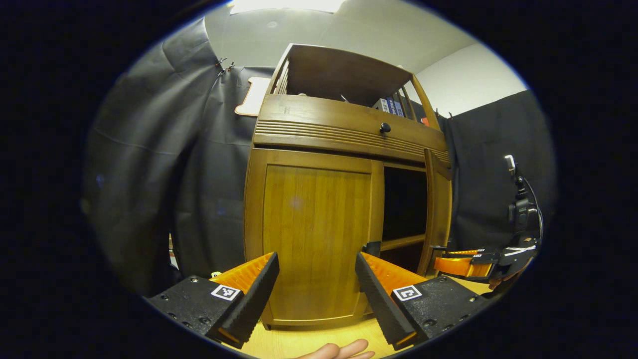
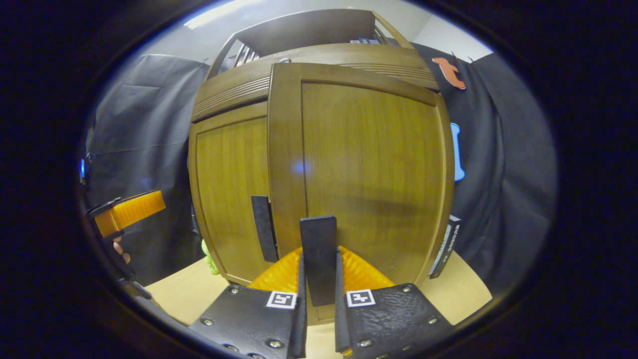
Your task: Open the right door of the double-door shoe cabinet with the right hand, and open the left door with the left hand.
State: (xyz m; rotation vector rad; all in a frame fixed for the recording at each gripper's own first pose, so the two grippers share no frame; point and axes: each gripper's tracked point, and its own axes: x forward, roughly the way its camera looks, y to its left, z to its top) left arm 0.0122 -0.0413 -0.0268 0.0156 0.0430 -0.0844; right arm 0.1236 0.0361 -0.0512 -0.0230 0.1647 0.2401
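Fingers of left gripper spread, empty, facing closed left door; upright handle strip ahead toward its inner edge. Right gripper clenched on right door's handle, right door swung ajar.

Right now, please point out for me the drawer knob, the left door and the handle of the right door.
drawer knob (image 1: 385, 127): left gripper view, on its round head.
left door (image 1: 316, 234): left gripper view, middle of its panel.
right door handle (image 2: 319, 259): right gripper view, on the flat strip between the jaws.
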